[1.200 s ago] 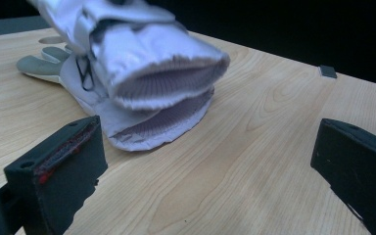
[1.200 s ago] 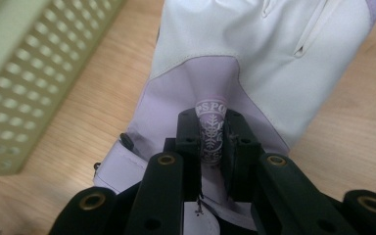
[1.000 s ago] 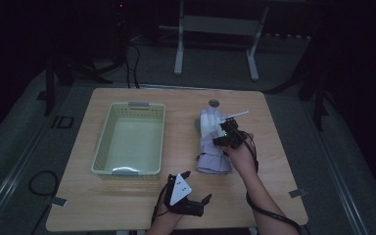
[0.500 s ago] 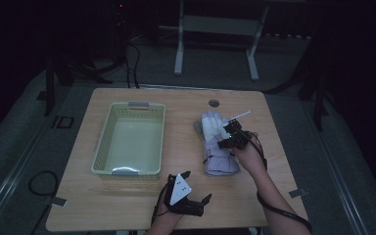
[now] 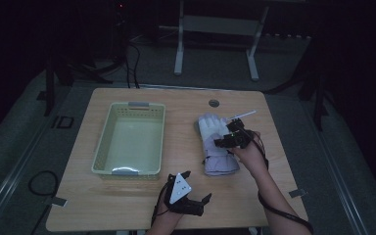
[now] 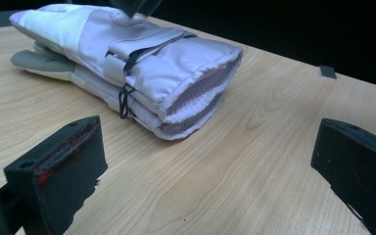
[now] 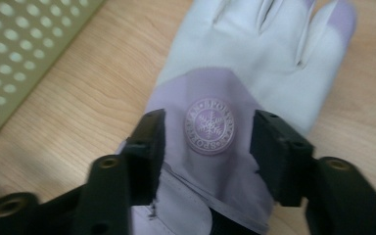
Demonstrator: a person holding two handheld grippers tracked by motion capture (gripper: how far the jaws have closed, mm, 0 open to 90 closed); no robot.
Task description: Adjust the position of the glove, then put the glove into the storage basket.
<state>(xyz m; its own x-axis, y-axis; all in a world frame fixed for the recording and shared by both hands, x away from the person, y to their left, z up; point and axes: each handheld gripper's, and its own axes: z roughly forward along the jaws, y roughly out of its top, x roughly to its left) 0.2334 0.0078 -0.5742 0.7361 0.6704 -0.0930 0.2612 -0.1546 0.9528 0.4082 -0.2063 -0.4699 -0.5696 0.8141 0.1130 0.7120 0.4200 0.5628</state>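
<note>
**Right gripper lets go over the stacked ski gloves**

The pair of pale ski gloves (image 5: 217, 143) lies stacked on the tabletop (image 5: 274, 112), just right of the green basket (image 5: 130, 138). The right gripper (image 7: 208, 142) hovers over the snowflake badge (image 7: 209, 126), its jaws just opened and straddling it, likely releasing. The left gripper (image 5: 188, 201) waits nearby, jaws wide apart, facing the cuffs.

1. Padded cloth gloves (image 6: 142, 63), soft and matt, pale lilac with white, ribbed knit inside the cuff (round embossed rubbery badge (image 7: 209, 126) on top).
2. Light wood-grain table (image 6: 254, 161), smooth, faint sheen.
3. Perforated plastic basket (image 5: 105, 139), pale green, slightly glossy.
4. Matt black plastic on the right gripper (image 7: 208, 142).
</note>
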